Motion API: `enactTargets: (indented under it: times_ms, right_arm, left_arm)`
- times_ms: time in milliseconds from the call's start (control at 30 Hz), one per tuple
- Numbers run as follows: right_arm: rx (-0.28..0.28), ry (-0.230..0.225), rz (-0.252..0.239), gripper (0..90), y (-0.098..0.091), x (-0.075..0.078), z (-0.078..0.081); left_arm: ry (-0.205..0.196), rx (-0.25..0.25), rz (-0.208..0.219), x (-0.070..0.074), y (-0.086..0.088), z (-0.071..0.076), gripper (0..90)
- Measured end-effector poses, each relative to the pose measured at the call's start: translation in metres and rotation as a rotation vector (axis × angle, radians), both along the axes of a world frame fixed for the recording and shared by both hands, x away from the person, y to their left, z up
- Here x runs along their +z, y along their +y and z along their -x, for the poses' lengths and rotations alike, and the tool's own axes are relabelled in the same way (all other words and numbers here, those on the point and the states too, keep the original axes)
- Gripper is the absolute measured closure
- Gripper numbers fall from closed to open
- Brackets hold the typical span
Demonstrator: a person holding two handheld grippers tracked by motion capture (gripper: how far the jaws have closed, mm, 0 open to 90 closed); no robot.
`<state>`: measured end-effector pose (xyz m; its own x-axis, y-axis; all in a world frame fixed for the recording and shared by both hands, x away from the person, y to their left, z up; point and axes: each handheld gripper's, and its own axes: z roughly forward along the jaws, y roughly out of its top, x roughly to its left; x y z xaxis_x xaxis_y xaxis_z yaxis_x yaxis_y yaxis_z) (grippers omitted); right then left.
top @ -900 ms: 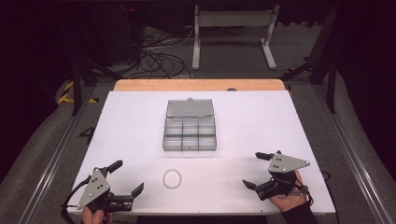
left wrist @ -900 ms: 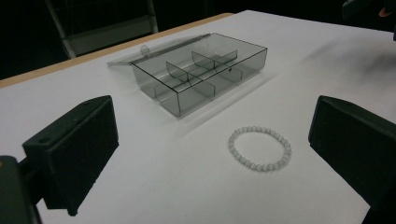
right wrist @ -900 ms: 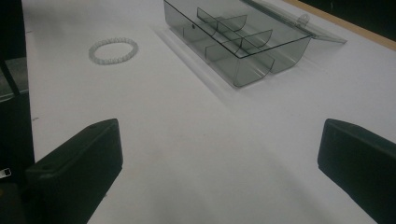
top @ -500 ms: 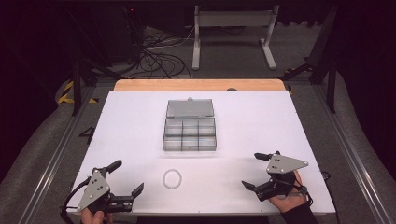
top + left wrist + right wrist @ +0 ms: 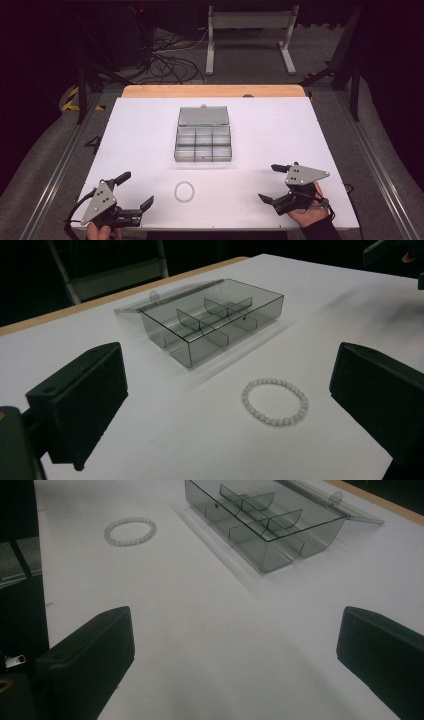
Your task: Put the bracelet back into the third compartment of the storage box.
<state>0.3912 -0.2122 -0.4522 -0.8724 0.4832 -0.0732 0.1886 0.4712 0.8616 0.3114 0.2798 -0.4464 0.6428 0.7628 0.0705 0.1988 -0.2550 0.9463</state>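
Bracelet (image 5: 184, 191) flat on table; both grippers low, level, jaws wide

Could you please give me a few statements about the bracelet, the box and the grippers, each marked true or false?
1. The bead bracelet lies inside the compartment box. False: it lies on the white table, in front of the box.
2. The box lid is open. True.
3. The left gripper is shut on the bracelet. False: its jaws stand open and empty.
4. The right gripper holds nothing. True.
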Motion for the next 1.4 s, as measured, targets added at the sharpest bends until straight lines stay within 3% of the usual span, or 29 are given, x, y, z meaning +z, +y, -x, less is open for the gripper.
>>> enactTargets:
  times_ms: [433,1400]
  right_arm:
    - [0.036,0.009,0.000,2.9,0.011,0.012,-0.002]
    - [0.161,0.013,0.017,2.9,0.074,0.030,-0.011]
  left_arm:
    - [-0.004,-0.004,-0.012,0.000,0.000,0.000,2.5]
    - [-0.007,-0.014,-0.035,0.000,0.000,0.000,2.7]
